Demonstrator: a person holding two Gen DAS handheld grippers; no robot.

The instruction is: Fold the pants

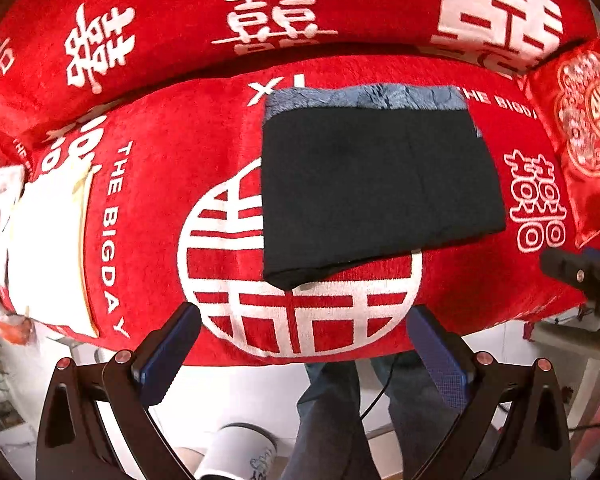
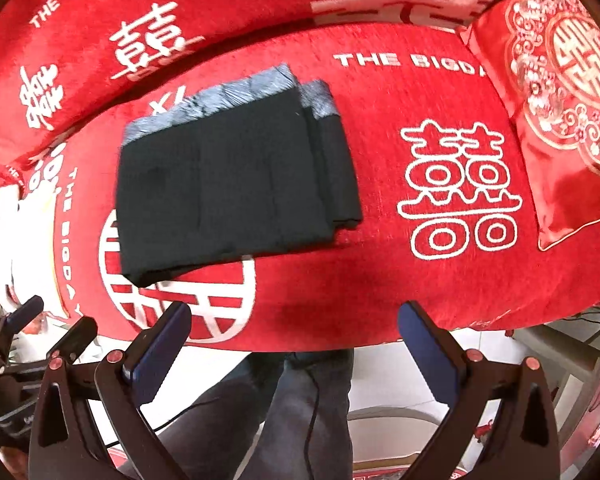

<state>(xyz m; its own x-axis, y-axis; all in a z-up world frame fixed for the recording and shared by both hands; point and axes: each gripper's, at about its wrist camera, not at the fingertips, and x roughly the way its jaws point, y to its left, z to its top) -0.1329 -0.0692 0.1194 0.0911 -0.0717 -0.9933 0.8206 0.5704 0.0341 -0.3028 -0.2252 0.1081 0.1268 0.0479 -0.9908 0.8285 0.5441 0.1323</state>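
The black pants (image 1: 376,184) lie folded into a compact rectangle on the red sofa seat (image 1: 172,160), a grey fleecy lining showing along the far edge. In the right wrist view the pants (image 2: 228,176) show stacked layers at their right side. My left gripper (image 1: 304,344) hangs open above the seat's front edge, nothing between its blue pads. My right gripper (image 2: 296,340) is open too, well clear of the cloth and empty. The right gripper's black finger (image 1: 576,274) shows at the right edge of the left wrist view, and the left gripper's fingers (image 2: 40,320) at the lower left of the right one.
A red embroidered cushion (image 2: 560,100) rests at the seat's right end. White cloth (image 1: 40,248) lies at the left end. The red backrest (image 1: 220,12) rises behind. Below the seat edge are a person's legs in dark trousers (image 2: 280,408), a black cable and a white cup (image 1: 240,452).
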